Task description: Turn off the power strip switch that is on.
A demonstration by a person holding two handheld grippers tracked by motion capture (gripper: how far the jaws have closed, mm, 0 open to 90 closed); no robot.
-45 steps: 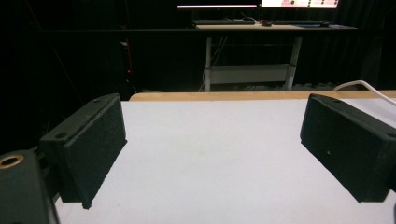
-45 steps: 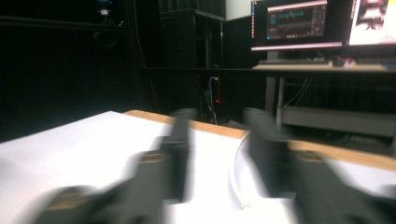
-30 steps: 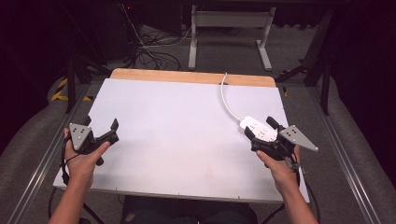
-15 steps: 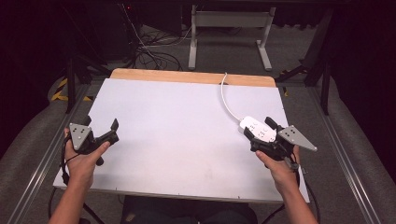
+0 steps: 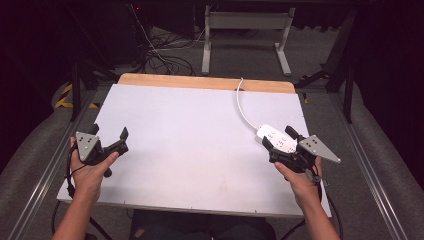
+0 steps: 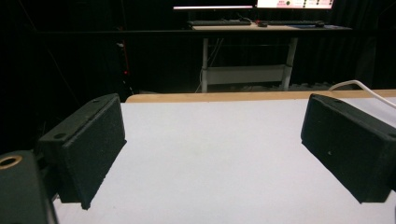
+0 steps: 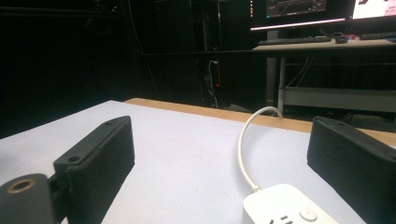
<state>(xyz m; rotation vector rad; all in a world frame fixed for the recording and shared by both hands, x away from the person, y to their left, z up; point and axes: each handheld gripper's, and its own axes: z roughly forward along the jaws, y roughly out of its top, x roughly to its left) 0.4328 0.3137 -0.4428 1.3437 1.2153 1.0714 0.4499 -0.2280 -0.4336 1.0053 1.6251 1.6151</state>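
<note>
Resting on white table: power strip; both grippers released; dark room behind.

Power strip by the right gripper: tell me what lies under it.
The white power strip lies flat on the white table; its cord trails toward the far edge. The right gripper covers its near end, so nothing there can be told.

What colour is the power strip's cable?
White, like the power strip; the cable shows best in the right gripper view.
</note>
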